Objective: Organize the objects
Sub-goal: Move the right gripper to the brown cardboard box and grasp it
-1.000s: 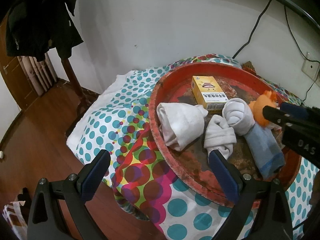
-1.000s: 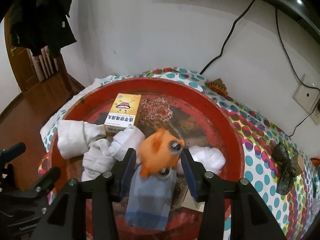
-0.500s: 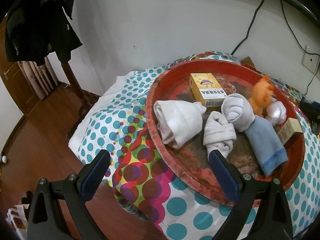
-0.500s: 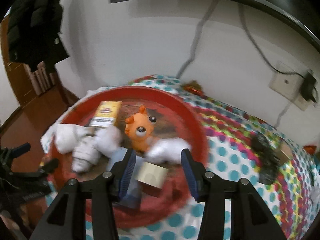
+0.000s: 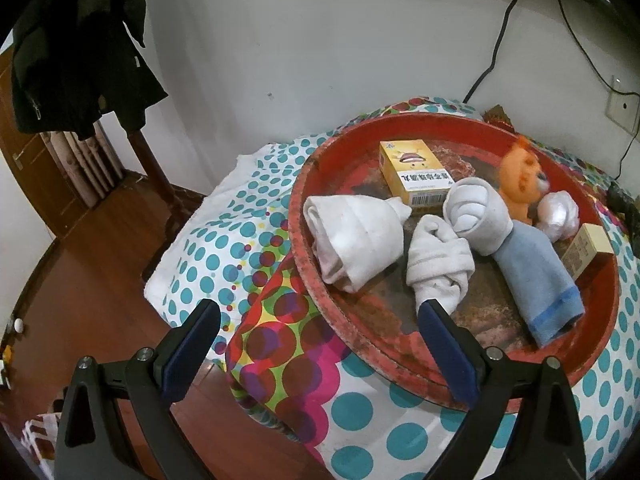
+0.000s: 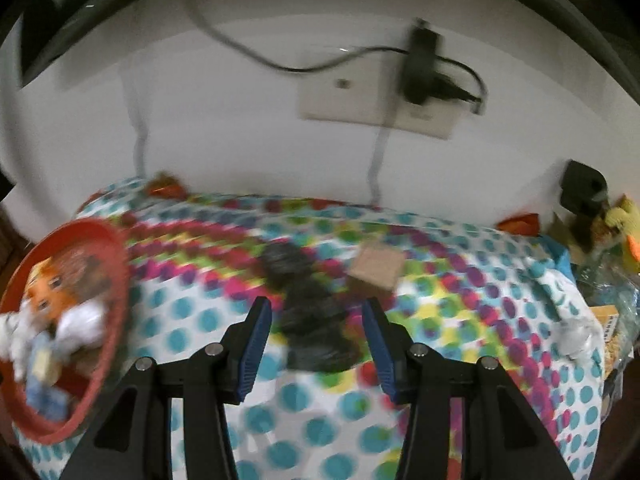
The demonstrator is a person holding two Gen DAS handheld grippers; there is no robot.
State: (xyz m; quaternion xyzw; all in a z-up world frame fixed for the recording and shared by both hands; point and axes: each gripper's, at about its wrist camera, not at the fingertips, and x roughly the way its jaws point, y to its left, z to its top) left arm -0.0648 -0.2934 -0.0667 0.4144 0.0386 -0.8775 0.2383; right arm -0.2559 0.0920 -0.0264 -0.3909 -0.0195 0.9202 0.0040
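Observation:
A round red tray (image 5: pixel 304 248) sits on a polka-dot cloth (image 5: pixel 208 248). In it lie several rolled white socks (image 5: pixel 352 236), a yellow box (image 5: pixel 416 176), an orange toy (image 5: pixel 520 184), a blue cloth (image 5: pixel 536 272) and a small tan box (image 5: pixel 588 248). My left gripper (image 5: pixel 320 344) is open and empty at the tray's near rim. My right gripper (image 6: pixel 316 344) is open and empty over a black crumpled thing (image 6: pixel 308 312) on the cloth, with a brown cardboard piece (image 6: pixel 378 268) just beyond. The tray (image 6: pixel 116 280) is at that view's left. The right wrist view is blurred.
A wall with sockets and a plug (image 6: pixel 420 68) and cables (image 5: pixel 496 40) is behind the table. A dark coat (image 5: pixel 72 40) hangs over a wooden chair at left above a wooden floor (image 5: pixel 80 280). Clutter and a black object (image 6: pixel 584 188) sit at the table's right end.
My right gripper let go of the orange toy in the tray, then swung right across the table to above the black thing. My left gripper hardly moved.

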